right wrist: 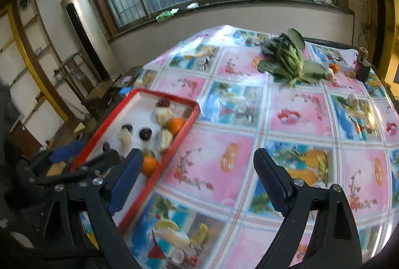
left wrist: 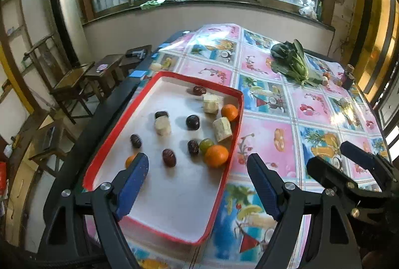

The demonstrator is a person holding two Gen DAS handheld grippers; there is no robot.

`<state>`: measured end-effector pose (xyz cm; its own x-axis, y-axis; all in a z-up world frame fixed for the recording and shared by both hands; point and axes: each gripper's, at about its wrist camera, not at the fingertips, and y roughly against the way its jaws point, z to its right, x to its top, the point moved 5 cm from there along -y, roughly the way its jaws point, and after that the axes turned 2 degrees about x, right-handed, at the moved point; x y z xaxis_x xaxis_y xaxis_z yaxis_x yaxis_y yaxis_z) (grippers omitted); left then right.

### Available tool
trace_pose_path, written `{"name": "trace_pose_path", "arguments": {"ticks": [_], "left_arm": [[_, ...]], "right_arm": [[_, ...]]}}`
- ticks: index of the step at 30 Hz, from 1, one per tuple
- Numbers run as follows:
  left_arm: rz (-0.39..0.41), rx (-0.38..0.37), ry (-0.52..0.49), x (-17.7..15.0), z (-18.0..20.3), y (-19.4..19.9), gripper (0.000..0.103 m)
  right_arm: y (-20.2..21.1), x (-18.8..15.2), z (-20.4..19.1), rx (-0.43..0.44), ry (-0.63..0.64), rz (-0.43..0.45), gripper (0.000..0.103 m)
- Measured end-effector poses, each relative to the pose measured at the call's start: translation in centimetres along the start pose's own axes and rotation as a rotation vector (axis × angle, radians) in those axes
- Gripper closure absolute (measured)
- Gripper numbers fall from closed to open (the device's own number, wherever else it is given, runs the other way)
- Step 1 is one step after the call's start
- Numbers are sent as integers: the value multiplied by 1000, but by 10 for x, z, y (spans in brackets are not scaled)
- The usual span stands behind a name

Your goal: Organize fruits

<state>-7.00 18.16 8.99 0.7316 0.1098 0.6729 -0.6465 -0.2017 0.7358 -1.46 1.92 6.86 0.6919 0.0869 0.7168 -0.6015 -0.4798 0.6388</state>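
Note:
A white tray with a red rim point(left wrist: 239, 104) lies at the table's left edge. In it are oranges point(left wrist: 216, 155), a green fruit point(left wrist: 205, 144), several dark brown fruits point(left wrist: 192, 122) and pale peeled chunks point(left wrist: 222, 129). My left gripper point(left wrist: 197, 164) hovers open over the tray's near half, nothing between its blue pads. My right gripper point(right wrist: 199, 157) is open above the tablecloth just right of the tray, empty. Far across the table an orange point(right wrist: 333, 67) and pale pieces point(right wrist: 354, 99) lie loose. The right gripper point(left wrist: 331, 157) also shows in the left wrist view.
A bunch of leafy greens point(right wrist: 289, 62) lies at the far side of the flowered tablecloth point(right wrist: 294, 114), with a dark spool-like jar point(right wrist: 361, 67) at the far right corner. Wooden chairs and stools point(left wrist: 74, 79) stand left of the table, beneath the window wall.

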Motion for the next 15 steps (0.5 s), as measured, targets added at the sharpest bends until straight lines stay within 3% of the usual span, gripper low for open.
{"name": "trace_pose_path", "arguments": {"ticks": [6,12,15], "left_arm": [[-12,39,18,-11,-7,16,21],[-74,57,45,-21,-13,6,21],[-67,49,53,-23,-15,7,21]], "right_arm": [[16,-20,-10,43,22,-15,13],[22,-27,-24,78,78,-30,13],[20,-31,-27,91,92,-47,13]]}}
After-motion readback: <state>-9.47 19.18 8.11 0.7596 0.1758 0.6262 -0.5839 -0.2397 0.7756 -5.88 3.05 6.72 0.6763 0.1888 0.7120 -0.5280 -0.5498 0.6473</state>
